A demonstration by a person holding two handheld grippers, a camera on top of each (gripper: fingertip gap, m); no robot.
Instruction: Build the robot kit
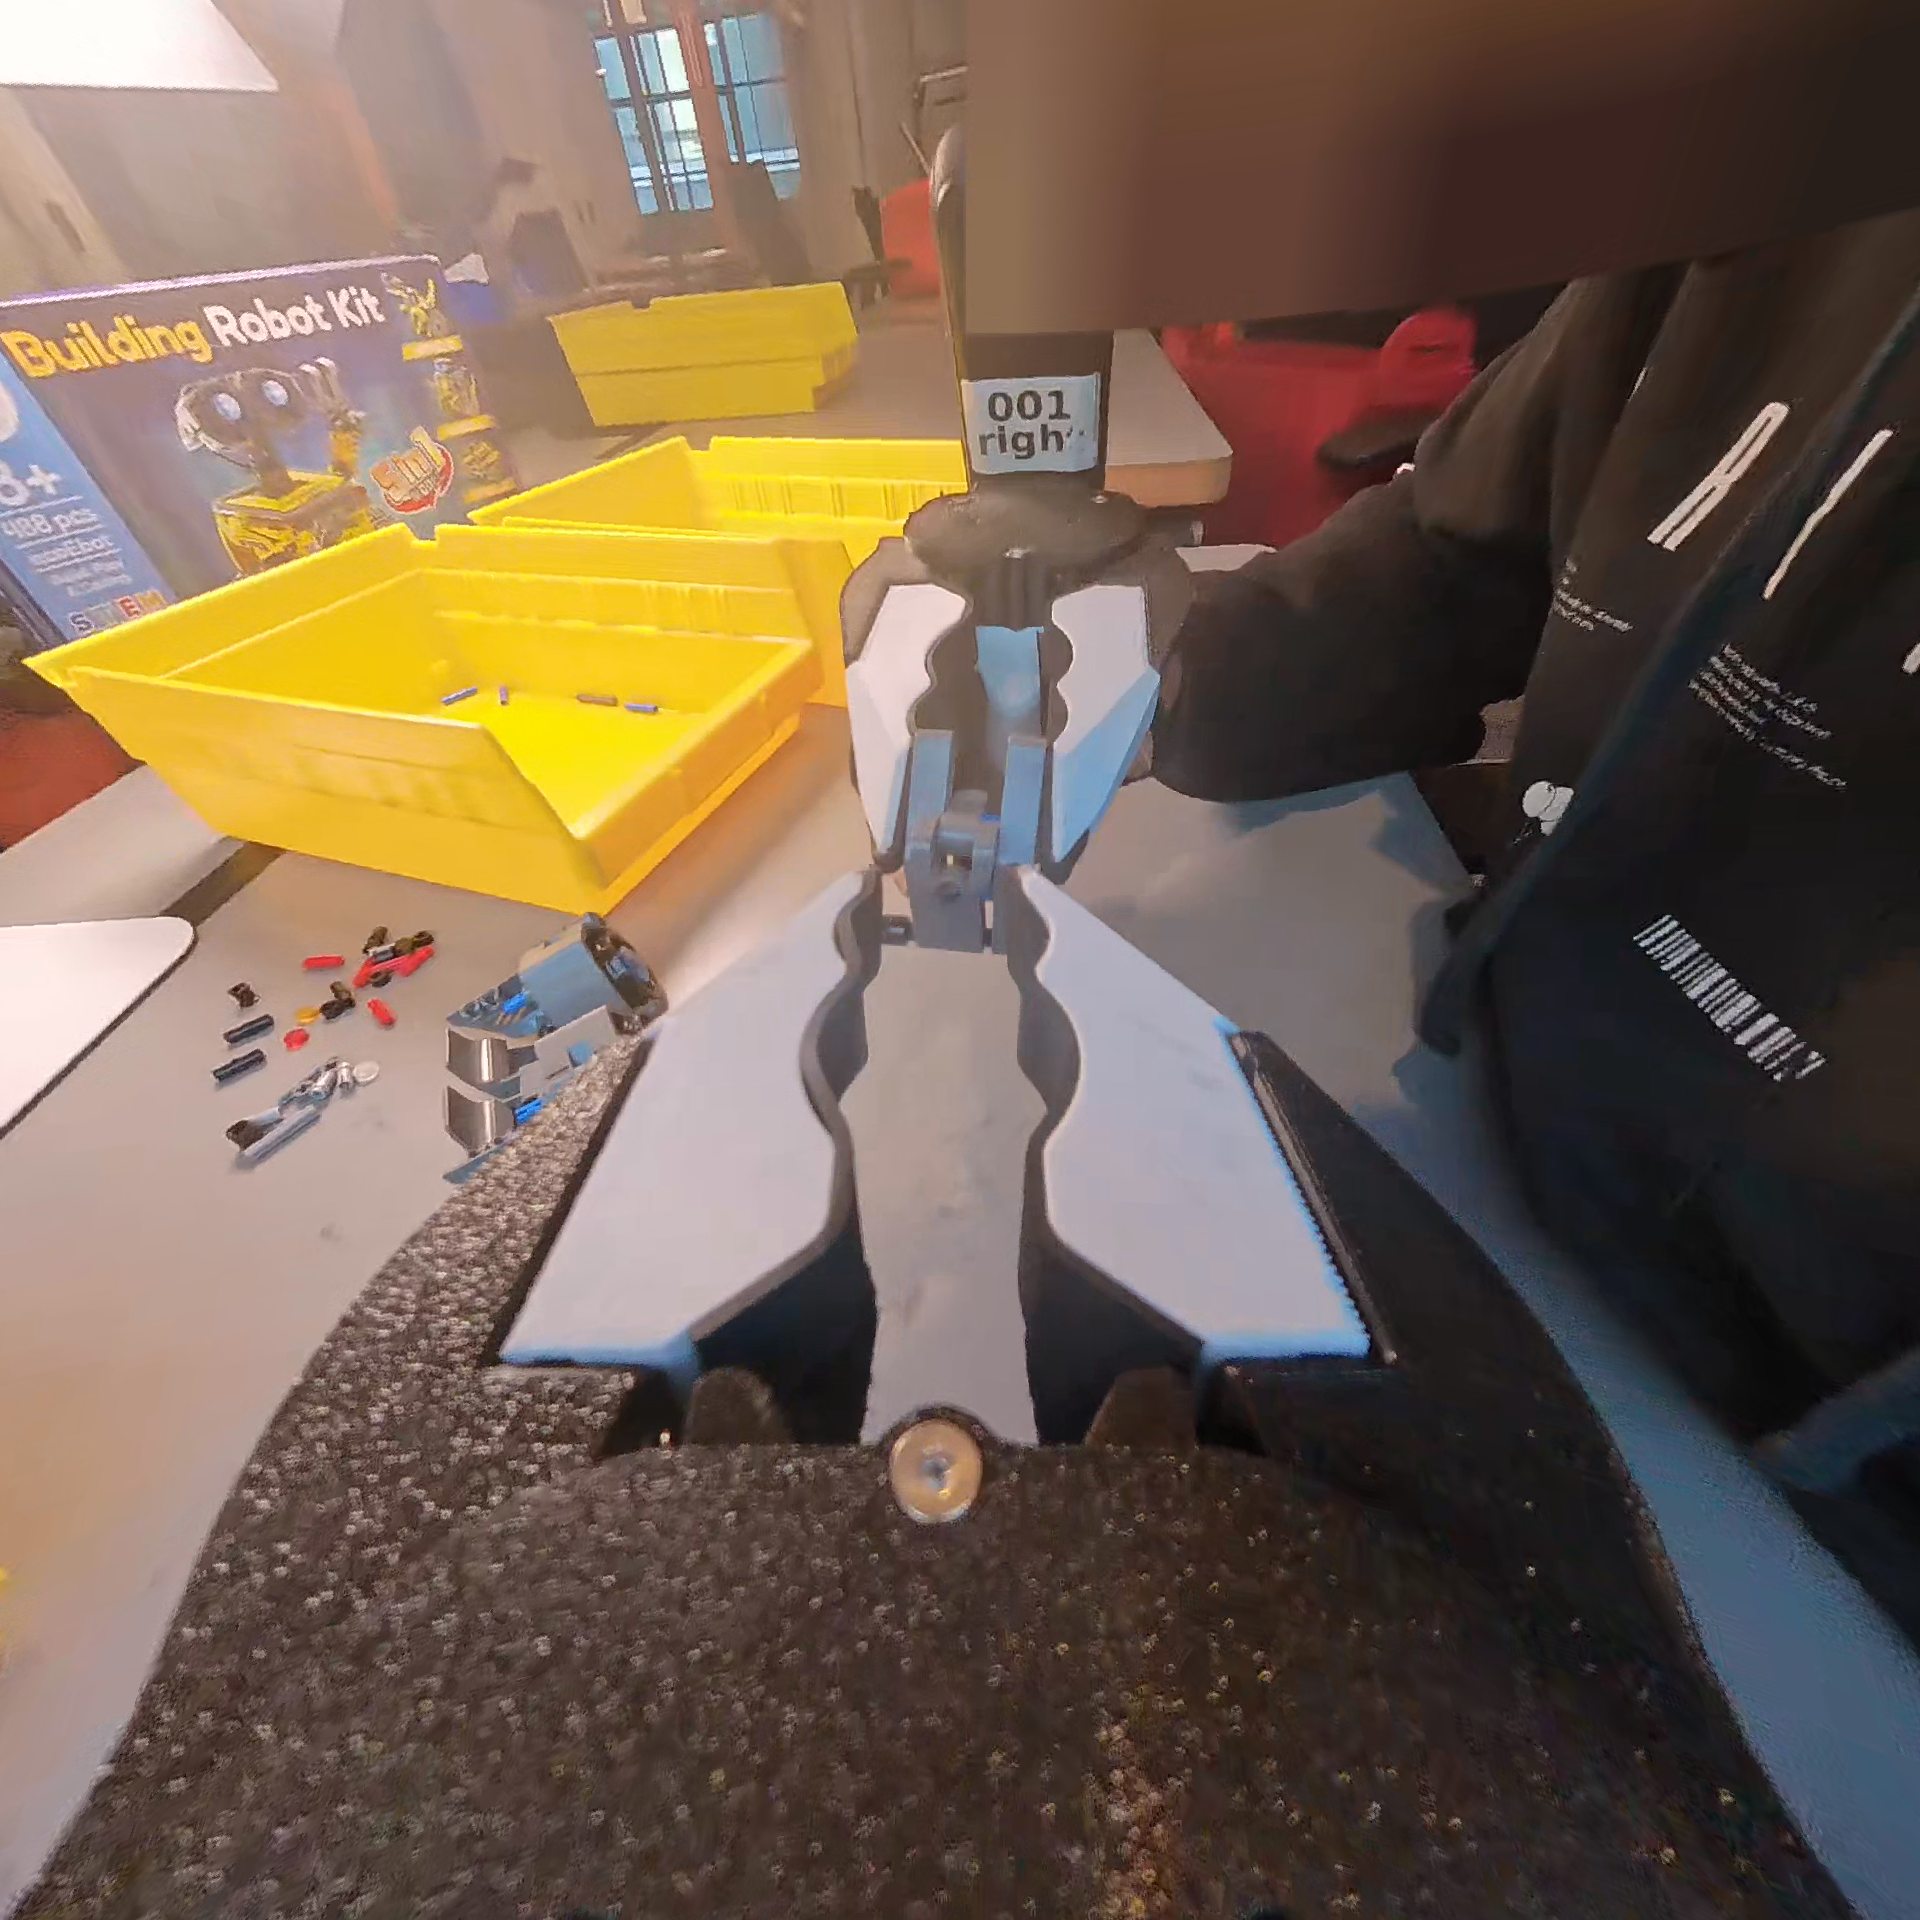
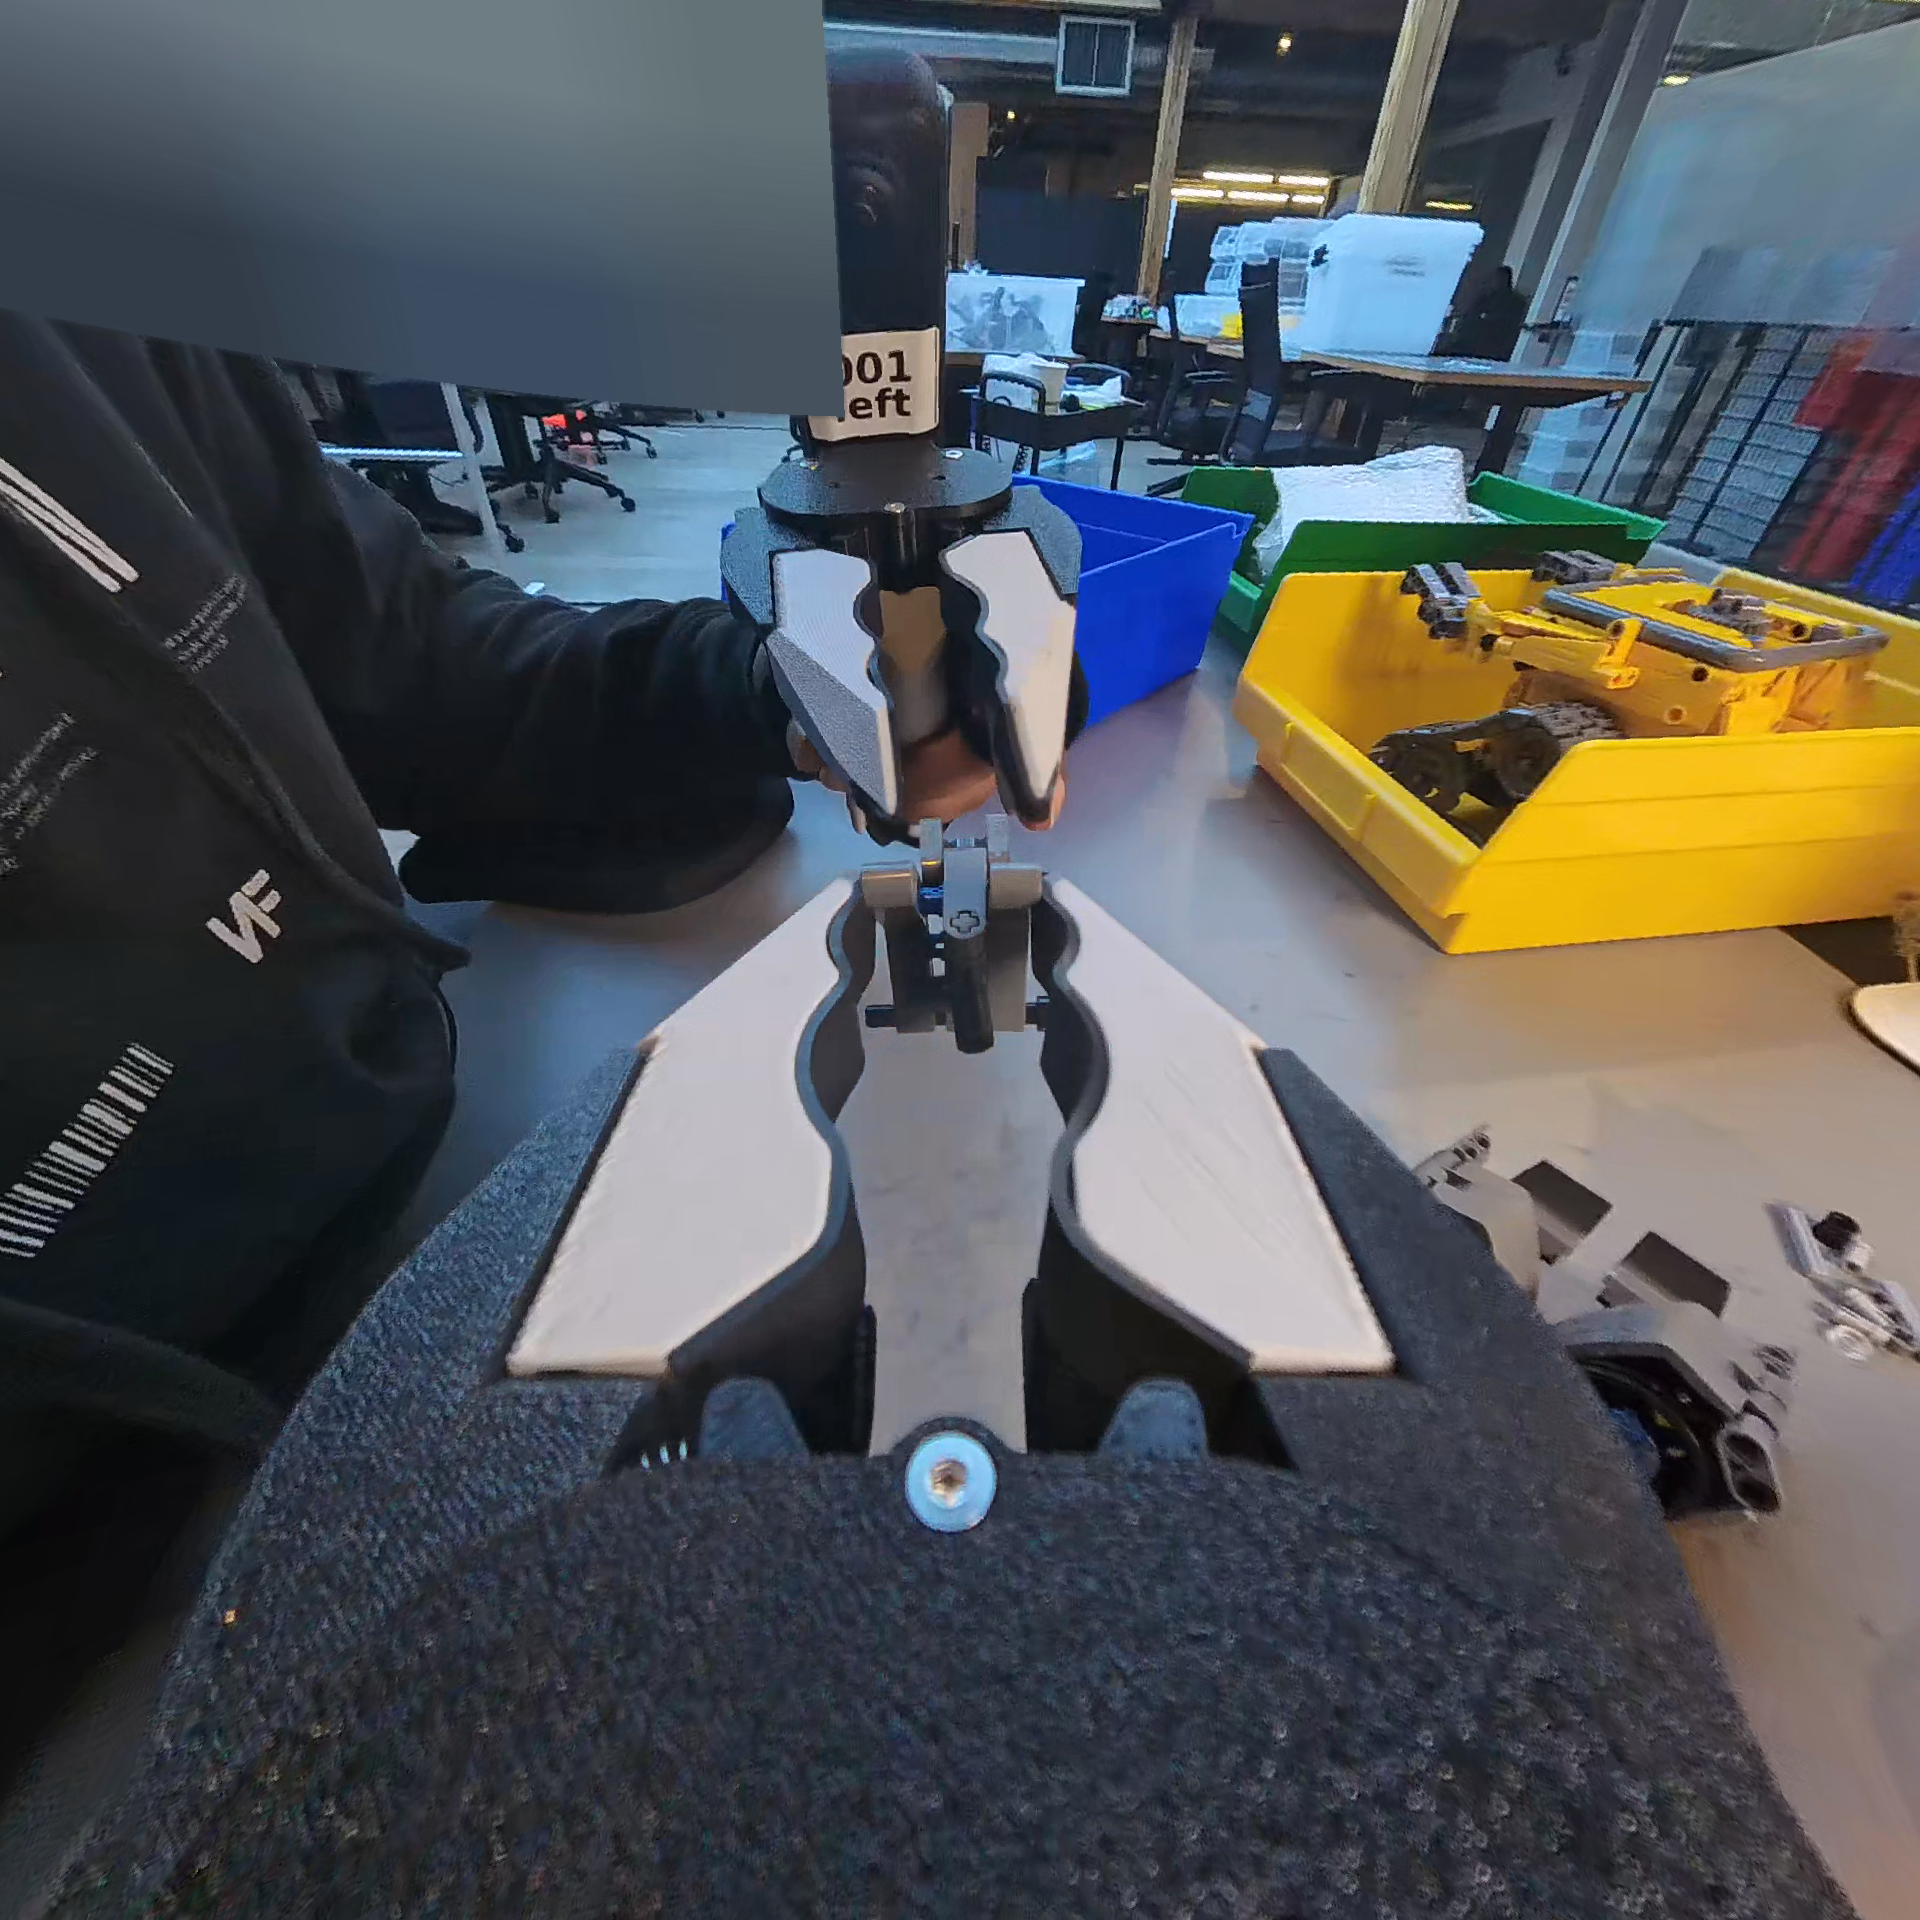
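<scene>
Left tongs: tips meet a small grey brick assembly held between both tools; whether the tips truly pinch it, I cannot tell.
Right tongs: clamped on the same assembly — grey beams, black pins, a blue pin — above the counter.
Facing: the two tongs point tip to tip, the assembly between them.
Left of left tongs: loose red and black pins on the counter, a grey motor block just beside the tool's body.
Beyond these: yellow bin with a few blue pins, a kit box behind it.
Right of right tongs: yellow bin holding a yellow tracked model; blue bin beyond.
</scene>
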